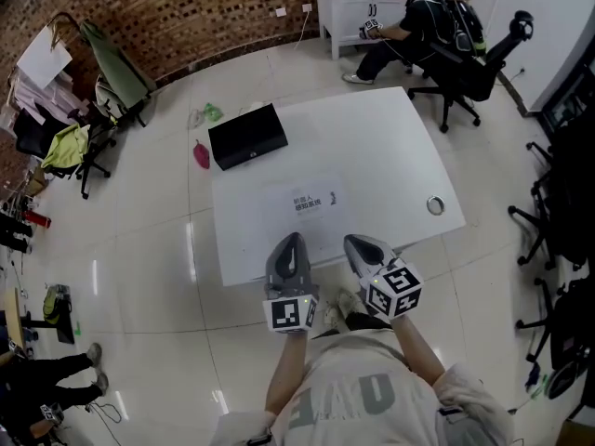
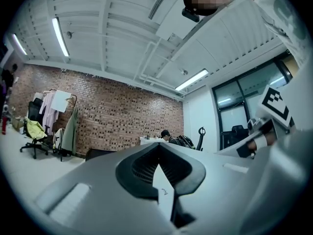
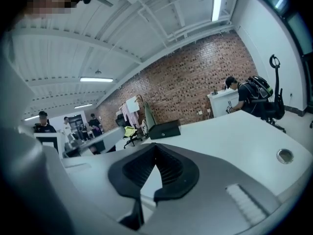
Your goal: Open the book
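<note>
The book [image 1: 312,201] lies flat and closed in the middle of the white table [image 1: 390,137]; it is white with a few dark printed characters on its cover. My left gripper [image 1: 290,241] hangs over the table's near edge, shut, with nothing in it, a short way in front of the book. Beside it to the right, my right gripper [image 1: 359,242] is also shut and holds nothing. In the left gripper view the gripper [image 2: 157,149] points level across the table. The right gripper [image 3: 155,150] tilts slightly down over the table [image 3: 234,131]. Neither gripper view shows the book clearly.
A black box [image 1: 247,136] [image 3: 164,129] stands at the table's far left corner. A small metal ring [image 1: 435,205] [image 3: 285,155] lies near the right edge. A person [image 1: 409,21] sits at a white desk behind the table, with office chairs [image 1: 469,63] around.
</note>
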### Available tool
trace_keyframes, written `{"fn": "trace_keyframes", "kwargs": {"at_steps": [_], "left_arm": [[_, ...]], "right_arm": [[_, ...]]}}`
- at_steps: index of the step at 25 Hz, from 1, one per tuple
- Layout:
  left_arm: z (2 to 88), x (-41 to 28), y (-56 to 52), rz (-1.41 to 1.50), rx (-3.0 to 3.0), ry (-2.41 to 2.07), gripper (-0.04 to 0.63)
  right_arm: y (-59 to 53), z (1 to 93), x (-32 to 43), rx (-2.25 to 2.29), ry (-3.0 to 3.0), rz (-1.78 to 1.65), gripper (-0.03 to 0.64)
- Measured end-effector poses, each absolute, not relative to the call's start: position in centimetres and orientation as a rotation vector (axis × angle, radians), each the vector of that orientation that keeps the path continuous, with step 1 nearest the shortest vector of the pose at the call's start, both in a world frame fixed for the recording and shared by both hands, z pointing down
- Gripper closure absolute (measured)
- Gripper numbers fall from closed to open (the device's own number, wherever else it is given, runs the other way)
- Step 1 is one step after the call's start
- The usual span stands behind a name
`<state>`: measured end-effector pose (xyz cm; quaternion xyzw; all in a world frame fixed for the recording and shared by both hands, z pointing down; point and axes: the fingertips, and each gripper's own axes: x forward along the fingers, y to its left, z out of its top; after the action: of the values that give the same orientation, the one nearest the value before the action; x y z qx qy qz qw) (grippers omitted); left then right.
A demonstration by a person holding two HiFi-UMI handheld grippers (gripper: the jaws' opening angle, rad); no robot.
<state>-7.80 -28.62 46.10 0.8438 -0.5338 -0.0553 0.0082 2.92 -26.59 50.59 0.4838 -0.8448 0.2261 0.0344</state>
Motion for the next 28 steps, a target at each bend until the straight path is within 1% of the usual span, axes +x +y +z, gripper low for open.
{"fn": "trace_keyframes", "kwargs": {"at_steps": [4,6,7,8,11,15,25,28], "left_arm": [[49.0,-7.9,-30.1,-0.163,2.557,-1.663,0.578],[50.8,-7.9,-30.3,-0.119,2.537,-1.65,0.578],[51.5,-7.8,-30.4,-0.098,2.528,-1.641,0.578],[52.2,-7.7,-30.5,-0.078,2.52,-1.633,0.578],[53.9,-7.4,-30.8,-0.02,2.501,-1.612,0.578],[55.8,-7.1,-31.2,0.042,2.475,-1.568,0.578],[56.5,-7.4,-31.7,0.095,2.473,-1.585,0.578],[56.8,-7.5,-31.6,0.097,2.466,-1.591,0.578]], "right_arm": [[-28.8,53.3,4.8,1.593,-2.479,0.712,0.612],[-29.7,55.3,5.1,1.57,-2.446,0.702,0.61],[-30.2,56.8,5.1,1.53,-2.429,0.715,0.498],[-30.8,58.5,5.1,1.494,-2.401,0.734,0.407],[-32.0,63.6,6.2,1.466,-2.264,0.804,0.442],[-32.2,67.3,6.5,1.396,-2.158,0.883,0.442],[-32.7,68.7,6.8,1.376,-2.095,0.876,0.492],[-32.8,68.7,7.3,1.401,-2.074,0.853,0.538]]}}
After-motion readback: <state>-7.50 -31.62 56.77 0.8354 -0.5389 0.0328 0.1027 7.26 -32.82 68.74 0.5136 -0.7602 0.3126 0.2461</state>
